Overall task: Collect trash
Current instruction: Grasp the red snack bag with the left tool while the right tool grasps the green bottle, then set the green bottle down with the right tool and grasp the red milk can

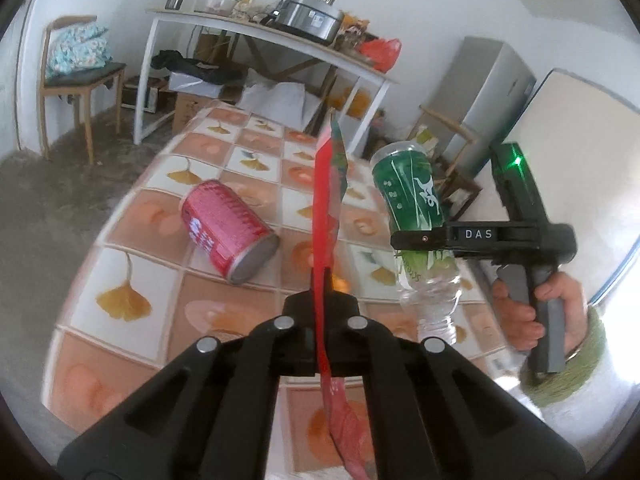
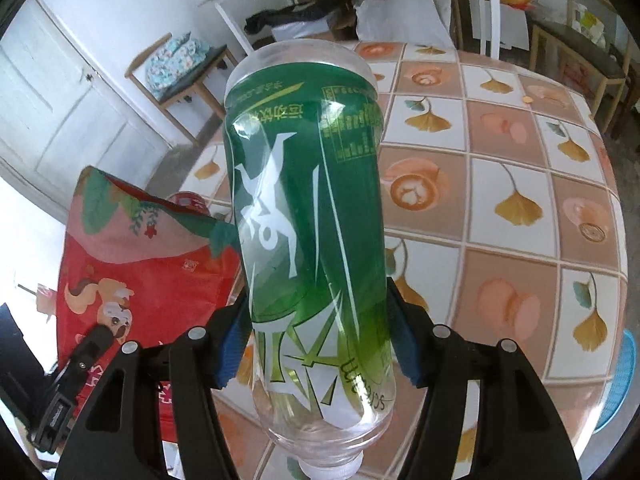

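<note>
A table [image 1: 132, 280] covered with a tiled ginkgo-leaf cloth fills the foreground of the left wrist view; a white shelf table [image 1: 256, 36] loaded with kitchenware and a wooden chair [image 1: 80, 80] are seen behind it. The left gripper [image 1: 320, 304] is clamped on the edge of a red bag [image 1: 326, 208], which is held upright, edge-on to the camera. A red can [image 1: 228, 232] is lying on its side on the cloth, left of the bag. At the right, the right gripper [image 1: 416, 238] is closed on a green-labelled plastic bottle [image 1: 412, 200], held cap-down above the table.

In the right wrist view, the bottle [image 2: 308, 220] is gripped between the blue pads [image 2: 232, 344], neck toward the camera. The red bag [image 2: 136, 264] is seen at the left, with the left gripper [image 2: 92, 340] at its lower edge.
</note>
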Demonstrator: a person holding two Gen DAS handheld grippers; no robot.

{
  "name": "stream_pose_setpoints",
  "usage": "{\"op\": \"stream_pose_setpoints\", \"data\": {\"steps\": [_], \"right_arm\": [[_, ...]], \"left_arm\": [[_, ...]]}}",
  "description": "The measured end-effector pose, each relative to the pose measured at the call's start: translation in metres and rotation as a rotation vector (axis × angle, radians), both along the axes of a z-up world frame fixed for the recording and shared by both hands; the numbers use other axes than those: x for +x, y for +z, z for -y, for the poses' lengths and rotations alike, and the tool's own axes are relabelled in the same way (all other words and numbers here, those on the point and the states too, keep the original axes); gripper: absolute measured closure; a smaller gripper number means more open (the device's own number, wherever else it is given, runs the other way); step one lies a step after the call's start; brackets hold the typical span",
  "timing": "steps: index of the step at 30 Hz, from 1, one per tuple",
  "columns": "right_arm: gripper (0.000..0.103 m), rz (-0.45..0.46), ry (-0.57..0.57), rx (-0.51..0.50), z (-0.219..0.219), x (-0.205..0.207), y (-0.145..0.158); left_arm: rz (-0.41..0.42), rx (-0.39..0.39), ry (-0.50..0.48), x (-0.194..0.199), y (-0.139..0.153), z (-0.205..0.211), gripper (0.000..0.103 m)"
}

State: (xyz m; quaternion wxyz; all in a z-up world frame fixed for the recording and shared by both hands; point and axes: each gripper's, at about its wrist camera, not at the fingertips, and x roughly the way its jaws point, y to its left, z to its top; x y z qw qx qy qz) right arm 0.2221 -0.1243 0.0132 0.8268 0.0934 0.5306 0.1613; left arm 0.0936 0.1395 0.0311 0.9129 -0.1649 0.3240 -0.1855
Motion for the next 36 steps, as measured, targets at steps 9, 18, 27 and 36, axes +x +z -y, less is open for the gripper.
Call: {"op": "stream_pose_setpoints", "data": {"steps": [9,18,27,36], "right_arm": [[0.043,0.028,-0.059,0.090,0.046,-0.045,0.014],[0.043,0.003,-0.160,0.152,0.090,-0.092,-0.002],[0.043,0.007,-0.167,0.149,0.103,-0.075,0.003],[0.043,0.007,-0.016,0.010,0.040,0.049,0.008]], "left_arm": [[0.009,-0.128,-0.037,-0.023,0.004,0.002,0.103],[-0.012,-0.137,-0.110,-0.026,0.001,0.032,0.103],[-0.030,-0.140,-0.128,-0.024,-0.004,0.042,0.103],[-0.036,-0.185,0.028,-0.017,-0.008,-0.006,0.103]]}}
